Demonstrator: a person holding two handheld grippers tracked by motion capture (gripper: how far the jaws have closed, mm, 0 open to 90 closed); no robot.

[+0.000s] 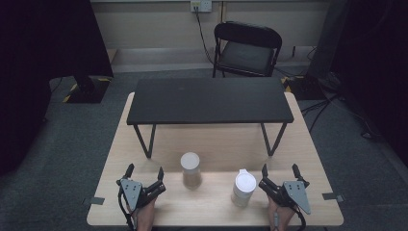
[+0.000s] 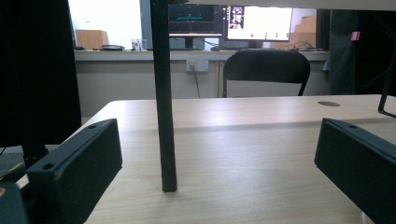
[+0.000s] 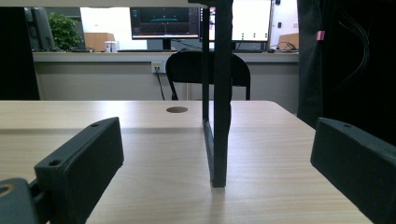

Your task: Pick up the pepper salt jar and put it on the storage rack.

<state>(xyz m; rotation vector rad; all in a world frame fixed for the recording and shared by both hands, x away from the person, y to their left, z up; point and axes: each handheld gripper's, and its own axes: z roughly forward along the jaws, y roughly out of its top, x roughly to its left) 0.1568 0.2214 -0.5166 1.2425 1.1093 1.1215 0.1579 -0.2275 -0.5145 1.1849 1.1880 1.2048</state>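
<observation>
Left to right: we see grey carpet floor (image 1: 72,144) and a black curtain (image 1: 43,43) at the left edge. The light wood rectangular worktop (image 1: 308,159) sits centre, matte, with a soft shadow under the black flat-topped metal-legged riser shelf (image 1: 209,100) standing across its far half.

Left claw (image 1: 144,174) rests on the near left edge, jaws spread wide, nothing between them; its own view looks past one black shelf leg (image 2: 164,116).

Just right of it stands a clear glass jar with pale round lid (image 1: 190,170), upright, near-centre, in front of the shelf.

Next, a white lidded cylindrical container (image 1: 243,188), upright, just beside the right claw (image 1: 279,171), apart from it. Right claw is also wide open, empty.

Behind: a black folding chair (image 1: 246,48), a wall socket (image 1: 200,6), and cables on the right.
</observation>
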